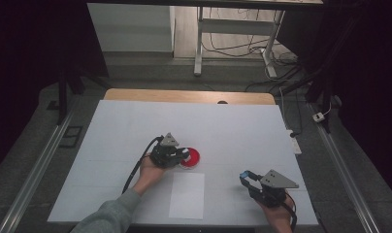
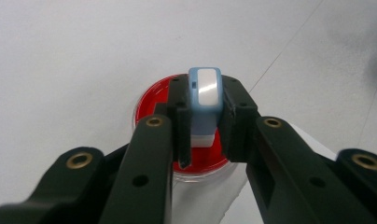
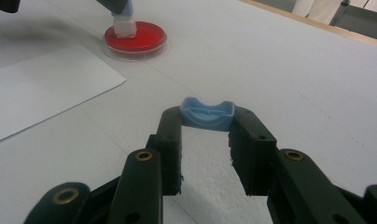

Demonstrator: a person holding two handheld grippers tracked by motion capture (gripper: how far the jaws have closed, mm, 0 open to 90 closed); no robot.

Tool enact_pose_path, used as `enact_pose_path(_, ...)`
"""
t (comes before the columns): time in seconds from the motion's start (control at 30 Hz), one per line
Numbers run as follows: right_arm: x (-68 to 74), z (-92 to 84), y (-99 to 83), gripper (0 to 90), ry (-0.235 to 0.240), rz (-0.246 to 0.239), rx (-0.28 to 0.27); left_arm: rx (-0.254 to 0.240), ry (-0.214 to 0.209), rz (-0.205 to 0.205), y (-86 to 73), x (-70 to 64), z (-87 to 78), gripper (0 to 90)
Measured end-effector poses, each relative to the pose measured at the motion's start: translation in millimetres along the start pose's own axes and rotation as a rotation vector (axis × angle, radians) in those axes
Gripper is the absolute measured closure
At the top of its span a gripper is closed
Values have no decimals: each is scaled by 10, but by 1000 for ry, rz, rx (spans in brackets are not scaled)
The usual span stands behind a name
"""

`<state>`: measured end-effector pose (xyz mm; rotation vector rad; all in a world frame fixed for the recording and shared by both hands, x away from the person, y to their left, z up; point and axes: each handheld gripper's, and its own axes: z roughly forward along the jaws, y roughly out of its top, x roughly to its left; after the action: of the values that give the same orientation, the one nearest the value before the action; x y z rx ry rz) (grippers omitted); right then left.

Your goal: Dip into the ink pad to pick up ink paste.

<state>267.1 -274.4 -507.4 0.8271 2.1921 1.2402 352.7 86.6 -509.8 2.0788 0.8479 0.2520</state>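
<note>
The left gripper [image 2: 205, 123] is clamped on a light-blue stamp [image 2: 205, 100], a rounded plastic block with a glossy white panel on its top face and a white pad end below. The stamp's long axis runs upright, slightly tilted, with its white end pressed into the red ink pad [image 2: 151, 100], a shallow round dish with a clear plastic rim and a matte red filling. The right gripper [image 3: 206, 126] is closed on a light-blue cap [image 3: 206, 114], a smooth curved shell held across the jaw tips, open side up. A white paper sheet [image 1: 187, 195] lies flat near the dish. The table [image 1: 242, 131] carries a matte white cover over a wooden top; behind it are a grey floor, desk legs and loose cables.
</note>
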Motion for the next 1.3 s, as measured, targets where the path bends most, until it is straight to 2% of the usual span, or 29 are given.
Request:
enact_pose_path(0.2, -5, 1, -1, 649, -1, 0, -1, -62, 3, -13, 33, 22, -102, 759)
enact_pose_path(0.33, -2, 4, 0, 649, 2, 0, -1, -77, 5, -23, 43, 43, -136, 759)
enact_pose_path(0.7, -5, 5, 0, 649, 1, 0, -2, -50, -2, -28, 35, 72, -54, 758)
enact_pose_path(1.07, -6, -2, -3, 649, 0, 1, -2, -9, 3, -5, 35, 50, 53, 759)
enact_pose_path(1.3, -8, -3, -4, 648, 1, 2, -2, -8, 10, 1, 36, 37, 70, 759)
